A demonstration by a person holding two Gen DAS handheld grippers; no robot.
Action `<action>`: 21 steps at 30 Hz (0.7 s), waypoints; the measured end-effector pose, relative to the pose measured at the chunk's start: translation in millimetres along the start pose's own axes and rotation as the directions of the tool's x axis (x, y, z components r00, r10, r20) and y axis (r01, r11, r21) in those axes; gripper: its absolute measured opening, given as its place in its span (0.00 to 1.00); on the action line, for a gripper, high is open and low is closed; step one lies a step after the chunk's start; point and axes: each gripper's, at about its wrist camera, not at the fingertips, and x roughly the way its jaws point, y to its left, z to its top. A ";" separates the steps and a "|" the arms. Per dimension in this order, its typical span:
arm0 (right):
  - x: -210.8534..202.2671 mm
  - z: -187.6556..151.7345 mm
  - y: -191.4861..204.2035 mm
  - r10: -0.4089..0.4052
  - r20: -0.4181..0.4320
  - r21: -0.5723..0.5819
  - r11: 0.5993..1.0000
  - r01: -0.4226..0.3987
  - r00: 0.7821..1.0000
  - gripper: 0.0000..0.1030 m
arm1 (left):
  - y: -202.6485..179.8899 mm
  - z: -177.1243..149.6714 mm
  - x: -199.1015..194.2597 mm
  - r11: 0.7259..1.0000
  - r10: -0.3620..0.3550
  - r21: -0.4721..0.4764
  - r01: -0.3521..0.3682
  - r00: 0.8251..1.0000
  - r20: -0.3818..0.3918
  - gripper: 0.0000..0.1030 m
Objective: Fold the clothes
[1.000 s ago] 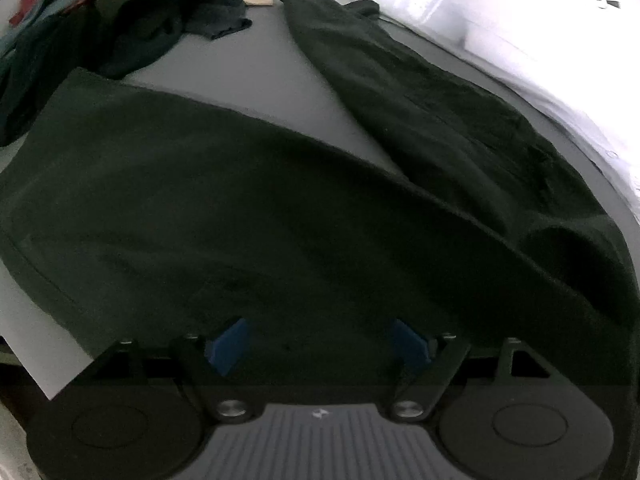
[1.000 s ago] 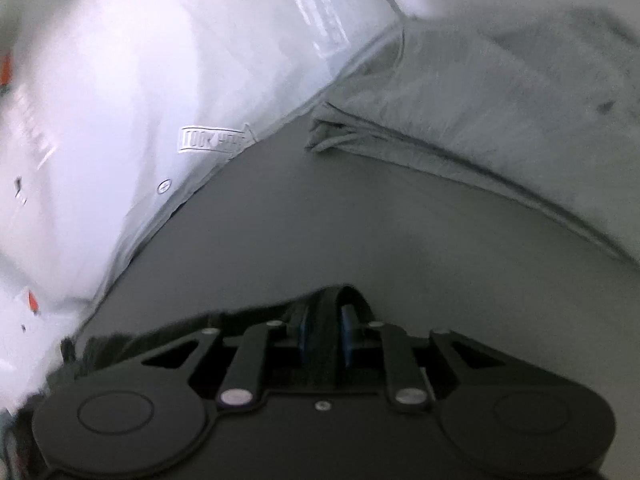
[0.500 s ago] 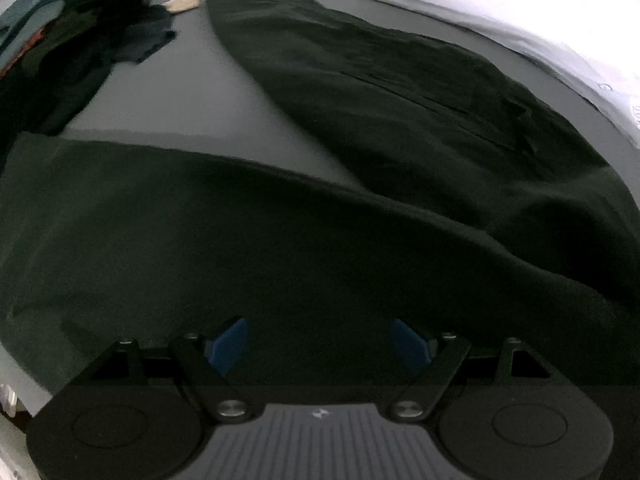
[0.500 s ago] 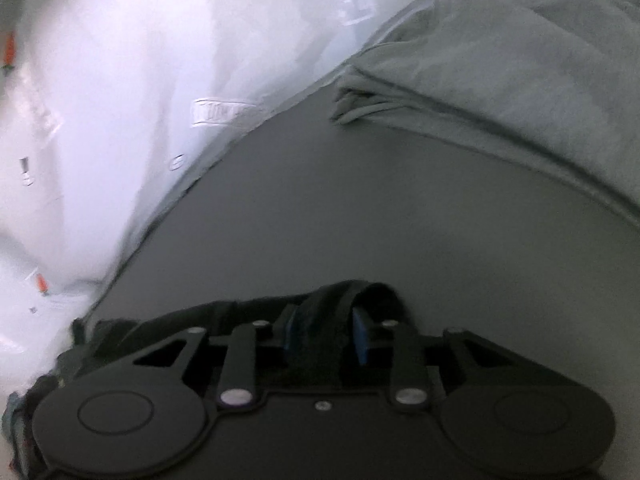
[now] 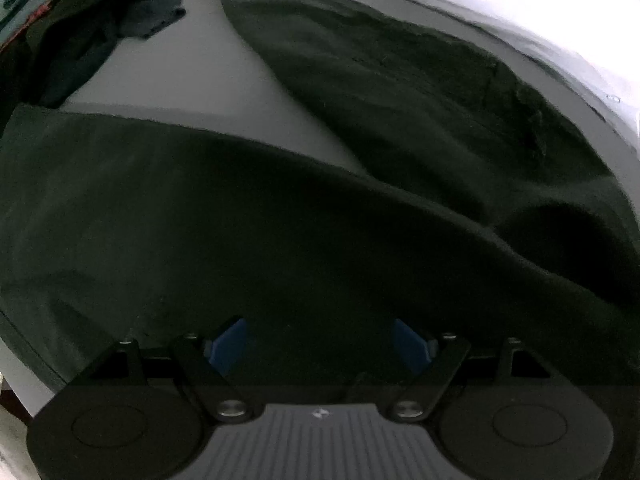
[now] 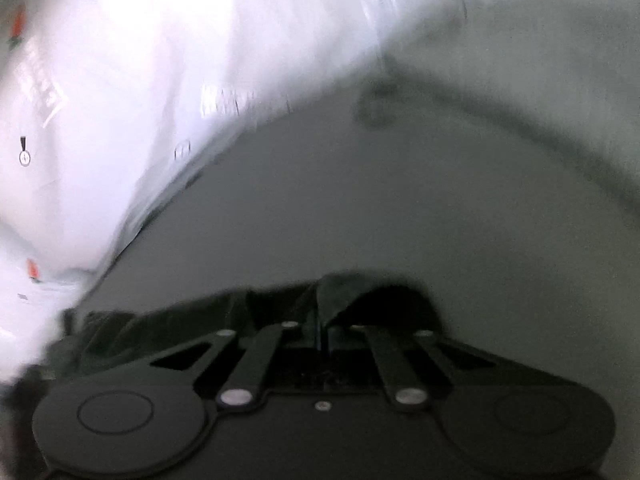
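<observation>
Where blur permits: seemingly grey folded cloth (image 6: pixel 520 60) beyond.

dark trousers (image 5: pixel 280 220) spread on grey table (image 5: pixel 208 84), left gripper (image 5: pixel 318 344) wide open above, clothes pile (image 5: pixel 80 28) far left

The setting reads as a home laundry-folding station. A flat grey table (image 5: pixel 208 80) carries the clothing: dark trousers (image 5: pixel 400 80) lie spread across the table, a heap of mixed unfolded garments (image 5: pixel 80 20) sits at the table's far left corner, and a folded grey garment (image 6: pixel 540 80) rests at the table's far right. A white plastic sheet (image 6: pixel 120 80) printed with small carrot motifs and lettering runs along the table's far edge. The room beyond the table is not visible
</observation>
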 end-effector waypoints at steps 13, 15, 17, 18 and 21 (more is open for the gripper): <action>23.4 107.7 50.3 -0.220 0.158 -0.376 0.888 0.265 0.962 0.05 | 19.8 -1.2 0.5 0.997 0.038 -0.071 -0.037 0.999 0.019 0.79; 17.6 98.9 43.8 -0.230 0.142 -0.348 0.899 0.266 0.963 0.32 | 23.3 -4.9 0.1 0.996 0.045 -0.072 -0.044 0.999 0.019 0.79; -8.4 76.9 35.1 -0.234 0.175 -0.313 0.908 0.279 0.956 0.42 | 29.5 -9.3 0.1 0.995 0.046 -0.088 -0.045 0.999 0.017 0.79; -23.4 63.4 29.6 -0.237 0.193 -0.293 0.912 0.286 0.952 0.42 | 33.5 -11.9 0.6 0.994 0.043 -0.099 -0.041 0.999 0.014 0.79; -68.8 24.7 0.3 -0.289 0.186 -0.165 0.933 0.319 0.939 0.44 | 46.2 -20.2 2.9 0.990 0.025 -0.140 -0.025 1.000 0.000 0.79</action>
